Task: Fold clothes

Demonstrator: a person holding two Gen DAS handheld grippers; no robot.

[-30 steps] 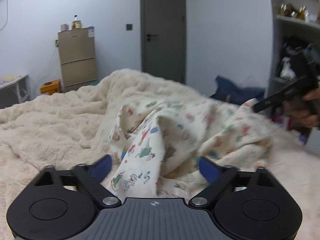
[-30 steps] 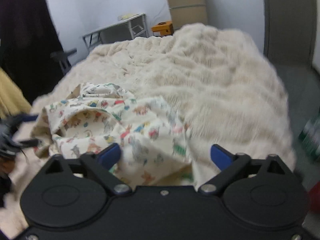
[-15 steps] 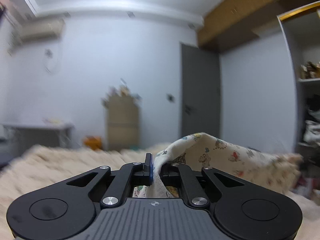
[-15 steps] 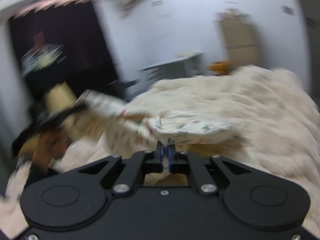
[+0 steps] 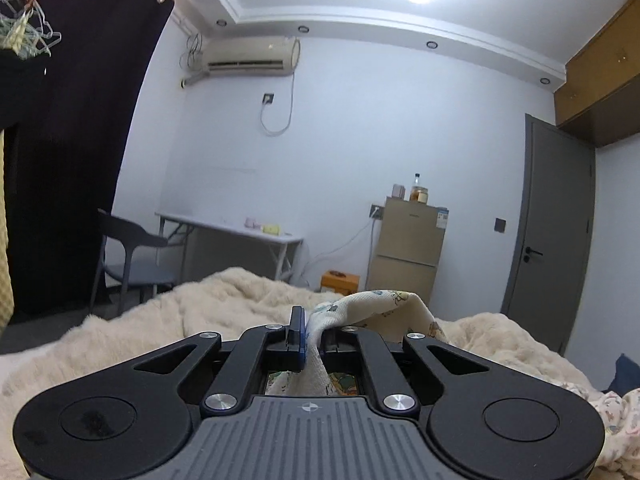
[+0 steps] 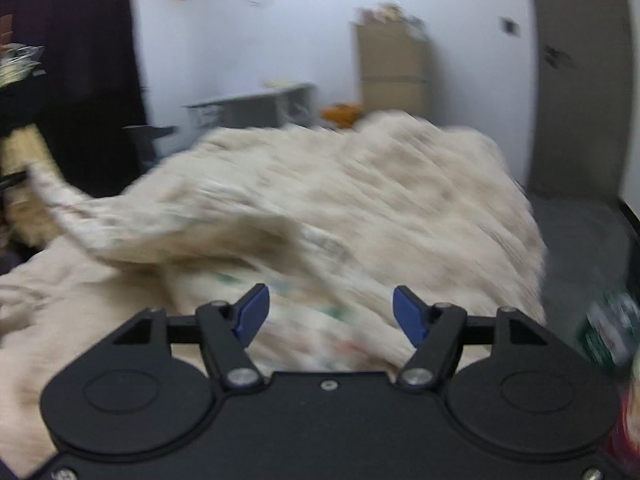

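Pinching hard, the left claw point(image 5: 310, 334) has its jaws pressed together on a fold of the printed garment point(image 5: 376, 306), and the cloth humps up just ahead of the fingertips and drapes off to the claw's right, down toward the fluffy cream blanket point(image 5: 208, 300) on the bed. That claw is tipped well upward — its camera takes in wall, ceiling and air conditioner point(image 5: 250, 56) more than bedding — so the hand reads as raised, lifting its corner clear. Over on the other side, the right claw point(image 6: 328, 314) is spread wide, blue pads apart and gripping nothing, angled down at the bed with the garment lying blurred just in front of and beneath it, a strip of it stretching away to the claw's far left. My read: this is the spreading-out step, with the garment not yet flat and no fold made. Next move, I'd say, calls for the right claw to find a second corner or hem below it and close on it — then both can pull the cloth taut. The heavy blur in the right view makes any edge hard to pick out.
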